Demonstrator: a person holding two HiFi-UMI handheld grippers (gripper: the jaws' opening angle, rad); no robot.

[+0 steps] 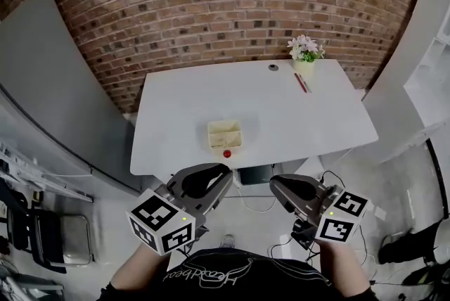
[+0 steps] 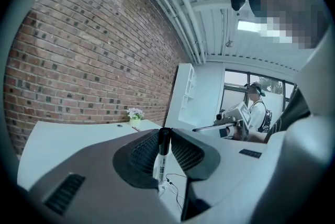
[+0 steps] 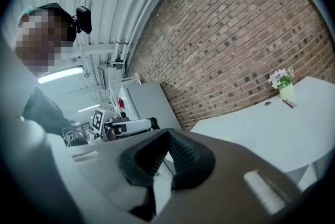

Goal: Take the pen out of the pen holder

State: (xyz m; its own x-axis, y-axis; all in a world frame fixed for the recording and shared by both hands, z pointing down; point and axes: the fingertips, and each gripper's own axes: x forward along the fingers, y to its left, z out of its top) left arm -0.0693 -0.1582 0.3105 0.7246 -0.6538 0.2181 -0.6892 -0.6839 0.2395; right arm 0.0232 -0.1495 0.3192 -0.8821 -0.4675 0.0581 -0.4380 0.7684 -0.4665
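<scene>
1. While the counter (image 1: 295,124) lies at 12 o'clock, the left gripper (image 1: 223,174) and right gripper (image 1: 275,185) hang short of it.
2. Right jaws meet, empty.
3. Pen holder (image 1: 225,133): counter's 6 o'clock edge.
4. Pen (image 2: 160,161): pinched in left jaws.

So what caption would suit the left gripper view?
Left gripper shut on a black-capped white pen, white table and brick wall behind.

Your head camera looks steeply down from well above the white table (image 1: 295,117), with the brick wall (image 1: 211,4) beyond. The cameras on your left gripper (image 1: 219,176) and right gripper (image 1: 278,187) sit low, tight behind their jaws, facing across the table. All three views share the flower pot (image 1: 305,57).
</scene>
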